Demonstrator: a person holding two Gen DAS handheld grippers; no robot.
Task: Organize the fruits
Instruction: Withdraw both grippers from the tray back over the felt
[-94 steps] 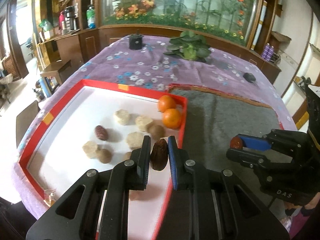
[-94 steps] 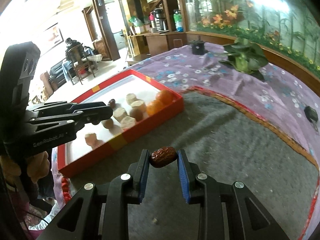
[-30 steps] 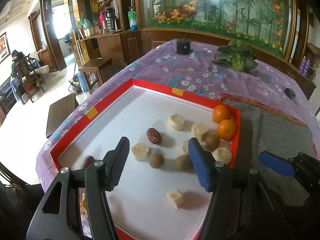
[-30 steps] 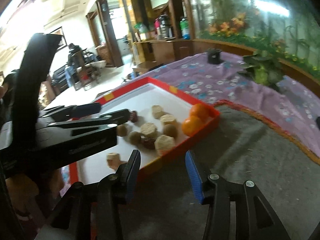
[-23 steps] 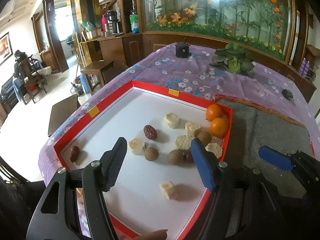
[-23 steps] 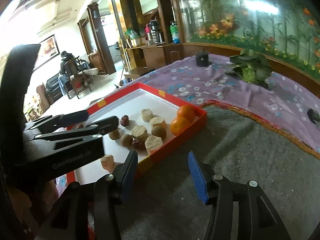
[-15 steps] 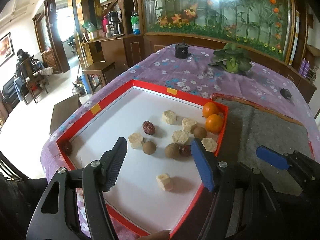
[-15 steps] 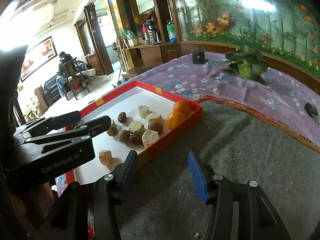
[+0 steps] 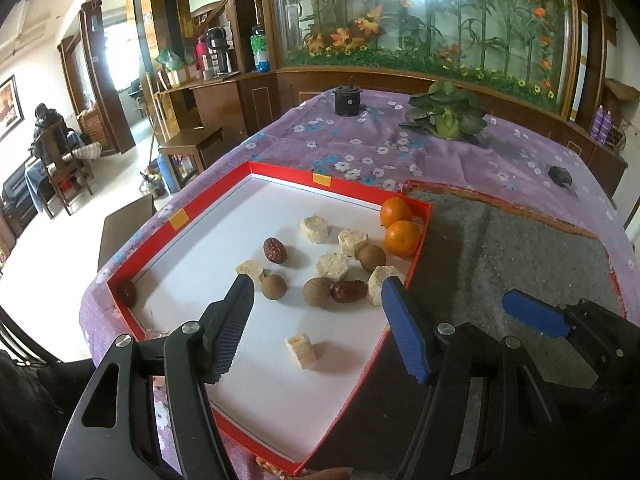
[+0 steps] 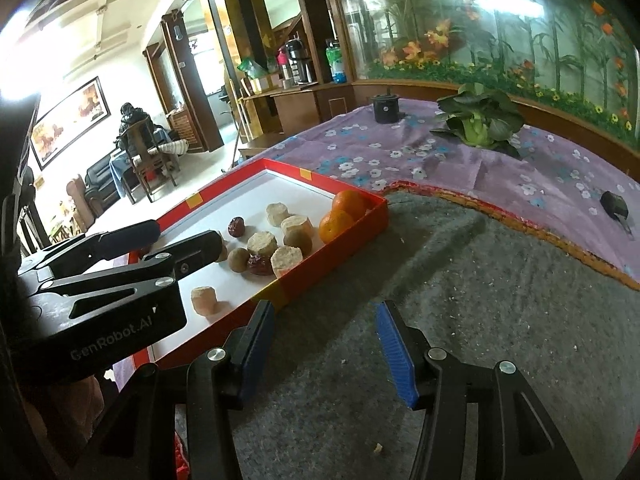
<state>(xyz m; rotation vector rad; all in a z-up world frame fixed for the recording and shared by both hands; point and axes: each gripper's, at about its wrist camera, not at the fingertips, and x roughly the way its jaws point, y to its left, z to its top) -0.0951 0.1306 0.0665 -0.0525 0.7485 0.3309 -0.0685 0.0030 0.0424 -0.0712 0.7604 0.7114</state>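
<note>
The red dates (image 9: 349, 291), longans (image 9: 317, 290), pale cake pieces (image 9: 332, 265) and two oranges (image 9: 401, 238) all lie in the red-rimmed tray (image 9: 421, 255) just ahead of my left gripper (image 9: 318, 330), whose jaws have just been opening and stand wide and empty above it. My right gripper (image 10: 326, 344), opened partway and also empty, hangs over the grey mat (image 10: 460, 280) right of the tray. The cluster sits tight, so I judge that a careless reach could nudge a longan rolling or catch two pieces together.

a home's living area: sofa (image 10: 98, 178), framed painting (image 10: 68, 120), wooden cabinets (image 9: 224, 100), big planted glass tank (image 9: 420, 20) behind the clothed table (image 9: 360, 148).
</note>
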